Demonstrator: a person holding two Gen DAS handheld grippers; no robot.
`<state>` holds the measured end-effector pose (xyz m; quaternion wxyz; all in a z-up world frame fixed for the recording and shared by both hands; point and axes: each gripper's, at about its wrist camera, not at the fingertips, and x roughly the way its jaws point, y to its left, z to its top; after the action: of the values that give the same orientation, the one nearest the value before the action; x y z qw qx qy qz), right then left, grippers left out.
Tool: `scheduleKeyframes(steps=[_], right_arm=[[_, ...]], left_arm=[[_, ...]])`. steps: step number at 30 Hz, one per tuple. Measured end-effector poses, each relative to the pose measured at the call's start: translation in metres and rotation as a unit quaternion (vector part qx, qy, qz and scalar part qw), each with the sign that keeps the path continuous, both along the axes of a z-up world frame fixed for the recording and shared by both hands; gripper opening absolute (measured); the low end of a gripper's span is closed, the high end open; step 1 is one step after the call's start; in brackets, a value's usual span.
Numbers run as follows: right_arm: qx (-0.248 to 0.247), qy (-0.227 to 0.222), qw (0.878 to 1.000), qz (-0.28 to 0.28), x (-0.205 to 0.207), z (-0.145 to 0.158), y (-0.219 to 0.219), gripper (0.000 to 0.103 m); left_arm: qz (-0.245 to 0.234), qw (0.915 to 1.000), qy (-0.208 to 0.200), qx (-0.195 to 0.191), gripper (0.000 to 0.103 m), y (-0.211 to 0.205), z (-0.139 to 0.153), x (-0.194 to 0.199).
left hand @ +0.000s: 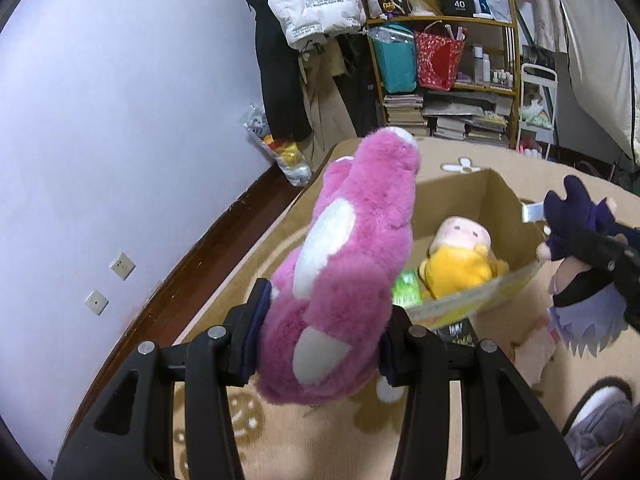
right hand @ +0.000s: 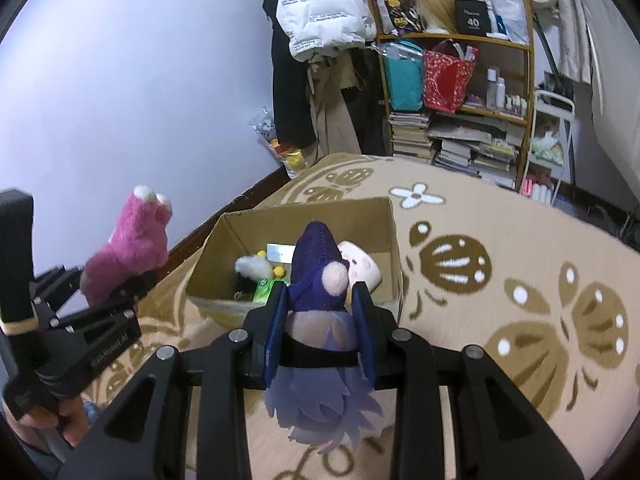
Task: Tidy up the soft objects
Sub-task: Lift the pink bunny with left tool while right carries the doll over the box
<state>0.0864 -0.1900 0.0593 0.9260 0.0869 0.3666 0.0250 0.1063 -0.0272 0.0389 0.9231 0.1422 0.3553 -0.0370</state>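
I had both tongs loaded. My left gripper (left hand: 324, 320) was clamped across the lower body of the pink plush (left hand: 344, 248), whose long axis ran up and forward toward the cardboard box (left hand: 504, 196). My right gripper (right hand: 320, 320) was clamped on the purple doll (right hand: 320, 280), held head-down. In the right wrist view the box sat straight ahead of the doll, while the pink plush hung off its left side, so I judged the right hand nearer to the drop.
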Motion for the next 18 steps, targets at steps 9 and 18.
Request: scheduleKeyframes(steps=[9, 18], right_arm=[[-0.008, 0.003, 1.000, 0.026, 0.042, -0.007, 0.001, 0.034], [-0.011, 0.002, 0.999, 0.038, 0.073, -0.013, -0.001, 0.035]], left_arm=[[0.000, 0.9999, -0.006, -0.011, 0.045, -0.002, -0.009, 0.036], [-0.011, 0.9995, -0.010, -0.028, 0.045, -0.012, -0.019, 0.067]])
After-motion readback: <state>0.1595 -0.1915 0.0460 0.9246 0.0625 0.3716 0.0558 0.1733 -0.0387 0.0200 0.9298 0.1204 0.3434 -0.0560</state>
